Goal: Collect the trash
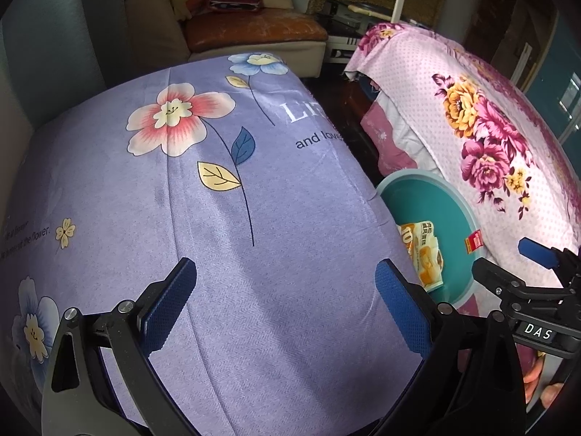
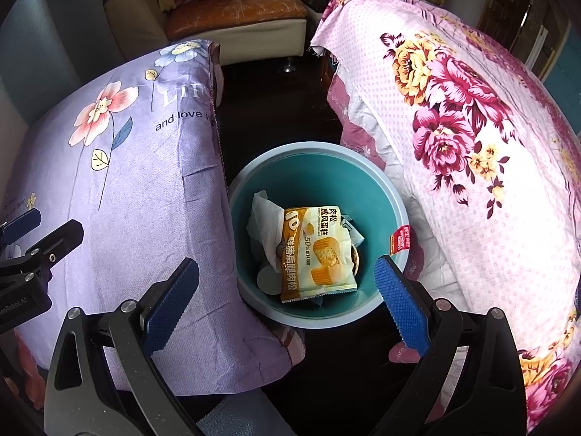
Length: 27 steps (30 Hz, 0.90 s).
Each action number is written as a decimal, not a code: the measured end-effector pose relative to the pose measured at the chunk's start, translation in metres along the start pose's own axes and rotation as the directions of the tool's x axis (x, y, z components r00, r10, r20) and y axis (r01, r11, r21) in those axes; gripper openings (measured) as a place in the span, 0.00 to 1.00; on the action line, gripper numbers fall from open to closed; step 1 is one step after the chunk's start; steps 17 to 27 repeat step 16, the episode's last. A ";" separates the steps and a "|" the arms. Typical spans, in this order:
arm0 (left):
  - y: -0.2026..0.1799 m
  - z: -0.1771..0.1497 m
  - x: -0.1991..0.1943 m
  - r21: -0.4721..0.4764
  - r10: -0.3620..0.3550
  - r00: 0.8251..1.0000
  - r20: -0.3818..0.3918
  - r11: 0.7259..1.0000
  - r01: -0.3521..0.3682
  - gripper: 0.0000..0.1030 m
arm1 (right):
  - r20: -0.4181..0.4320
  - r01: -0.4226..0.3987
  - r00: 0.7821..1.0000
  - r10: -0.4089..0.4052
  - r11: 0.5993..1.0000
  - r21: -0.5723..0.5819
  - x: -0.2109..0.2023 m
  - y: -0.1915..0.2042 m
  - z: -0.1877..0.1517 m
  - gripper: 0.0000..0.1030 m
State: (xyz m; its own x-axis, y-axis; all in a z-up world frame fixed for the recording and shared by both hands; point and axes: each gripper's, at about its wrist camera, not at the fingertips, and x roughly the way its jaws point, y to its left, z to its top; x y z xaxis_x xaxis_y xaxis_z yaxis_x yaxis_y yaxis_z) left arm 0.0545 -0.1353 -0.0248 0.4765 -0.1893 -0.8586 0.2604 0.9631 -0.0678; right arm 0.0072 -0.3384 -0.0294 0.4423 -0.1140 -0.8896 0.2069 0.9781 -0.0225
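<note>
While the trash sits gathered in the bin, nothing is held by either pair of tongs. A cake wrapper lies on top inside, with a crumpled tissue tucked beside it and a pale round lid or disc partly under it. A small red packet hangs over the bin's rim on the right, half in and half out. The bin stands on the dark floor in the gap between a purple bed and a pink bed.

Right tongs hover above the bin, spread wide and empty. Left tongs hover over the purple bed, likewise spread and empty; no trash shows on that cover.

My worry is the red packet: it looks barely balanced, so a brush from the right tongs or a knock to the rim could tip it onto the floor. The bin is wedged close against the purple bedding, so dragging that cover might tilt it too.
</note>
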 end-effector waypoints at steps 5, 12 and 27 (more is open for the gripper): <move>0.003 -0.001 -0.005 -0.007 0.000 1.000 0.006 1.000 0.001 0.96 | 0.007 0.004 1.000 -0.004 1.000 -0.003 -0.004 0.003 0.000 0.93; 0.002 -0.003 -0.008 -0.014 -0.002 1.000 0.004 1.000 0.002 0.96 | 0.015 0.010 1.000 -0.010 1.000 -0.010 -0.010 0.006 0.000 0.93; 0.003 -0.004 -0.009 -0.023 -0.001 1.000 -0.001 1.000 0.001 0.96 | 0.015 0.008 1.000 -0.008 1.000 -0.013 -0.011 0.008 0.000 0.93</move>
